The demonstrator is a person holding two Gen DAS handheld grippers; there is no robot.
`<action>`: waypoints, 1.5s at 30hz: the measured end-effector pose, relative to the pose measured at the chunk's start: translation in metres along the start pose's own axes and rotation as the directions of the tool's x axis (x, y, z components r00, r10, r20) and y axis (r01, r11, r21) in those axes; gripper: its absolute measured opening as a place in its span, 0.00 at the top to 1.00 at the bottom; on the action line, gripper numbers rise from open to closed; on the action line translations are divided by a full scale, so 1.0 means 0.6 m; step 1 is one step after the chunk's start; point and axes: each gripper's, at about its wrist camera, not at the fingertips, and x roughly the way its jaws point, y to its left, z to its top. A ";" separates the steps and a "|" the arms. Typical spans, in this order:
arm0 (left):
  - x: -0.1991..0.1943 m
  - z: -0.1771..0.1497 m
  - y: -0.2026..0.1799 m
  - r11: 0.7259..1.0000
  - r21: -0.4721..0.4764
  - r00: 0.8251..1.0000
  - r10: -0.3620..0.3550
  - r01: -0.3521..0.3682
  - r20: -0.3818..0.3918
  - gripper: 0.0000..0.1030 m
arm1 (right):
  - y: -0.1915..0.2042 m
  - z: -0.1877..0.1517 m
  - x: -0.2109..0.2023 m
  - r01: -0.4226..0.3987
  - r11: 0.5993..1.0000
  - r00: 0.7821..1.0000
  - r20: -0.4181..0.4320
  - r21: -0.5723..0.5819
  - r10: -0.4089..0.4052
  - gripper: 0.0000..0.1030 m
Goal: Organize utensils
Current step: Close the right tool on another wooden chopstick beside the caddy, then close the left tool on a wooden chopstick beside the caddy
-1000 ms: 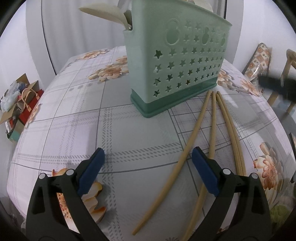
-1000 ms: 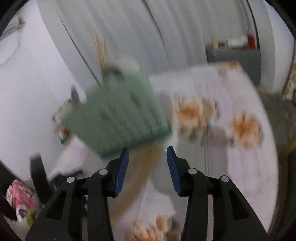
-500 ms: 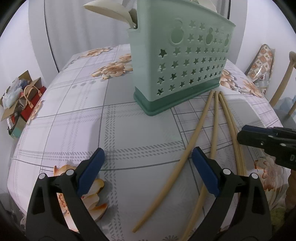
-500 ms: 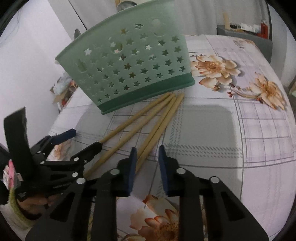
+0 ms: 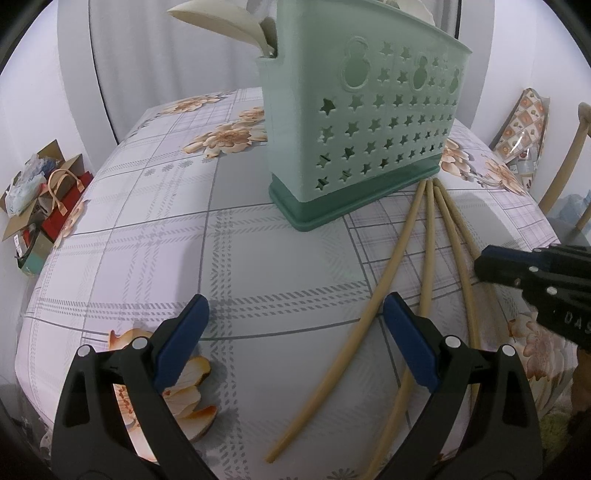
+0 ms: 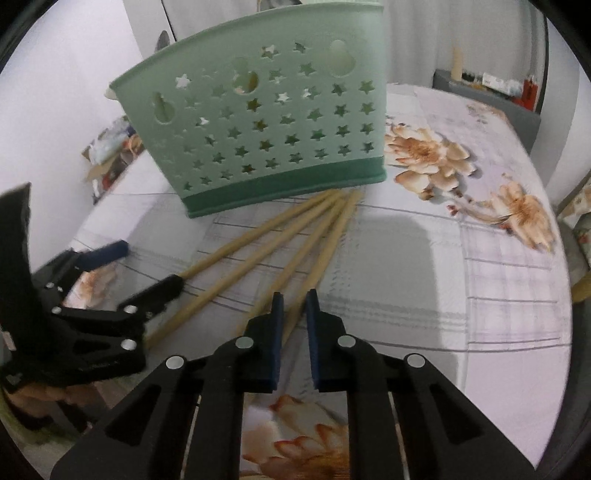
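Note:
Several long bamboo chopsticks point(image 5: 428, 258) point(image 6: 295, 236) lie fanned on the flowered tablecloth, their far ends against the mint-green star-pierced utensil holder point(image 5: 369, 147) point(image 6: 258, 129). A pale spoon point(image 5: 218, 18) sticks out of the holder. My left gripper point(image 5: 295, 310) point(image 6: 146, 267) hovers wide open over the near ends, holding nothing. My right gripper point(image 6: 295, 299) point(image 5: 487, 264) is low over the rightmost chopstick point(image 6: 332, 236). Its jaws are closing, with a narrow gap left. The stick runs between them, and the pads do not visibly press on it.
The table's rounded edge point(image 5: 29, 295) drops off at the left. On the floor beyond stand a cardboard box and bags point(image 5: 40, 192). A wooden chair point(image 5: 569, 166) and a patterned bag point(image 5: 521, 122) stand at the right. A grey cabinet point(image 6: 487, 99) lies behind the table.
My right gripper has come down to the chopsticks, entering the left wrist view from the right, and its jaws have narrowed around the rightmost one. My left gripper has stayed put.

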 end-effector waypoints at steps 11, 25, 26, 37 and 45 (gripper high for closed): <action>-0.014 0.003 -0.016 0.988 0.142 0.998 -0.068 0.067 0.004 0.44 | -0.052 0.000 -0.009 0.036 0.997 0.999 0.000 0.061 -0.036 0.93; -0.017 0.019 -0.043 0.960 0.245 0.991 -0.123 0.132 -0.050 0.72 | -0.059 -0.003 -0.009 0.012 0.997 1.000 0.011 0.081 -0.013 0.93; -0.017 0.019 -0.044 0.958 0.250 0.990 -0.128 0.139 -0.060 0.72 | -0.059 -0.003 -0.009 0.011 0.997 1.000 0.012 0.082 -0.012 0.93; -0.003 0.030 -0.051 0.955 0.266 0.990 -0.114 0.132 -0.080 0.91 | -0.062 -0.002 -0.007 0.001 0.996 1.000 0.014 0.086 -0.002 0.93; -0.020 0.016 -0.035 0.962 0.222 0.984 -0.136 0.160 -0.119 0.93 | -0.067 -0.007 -0.014 -0.008 0.997 1.000 -0.003 0.081 0.008 0.93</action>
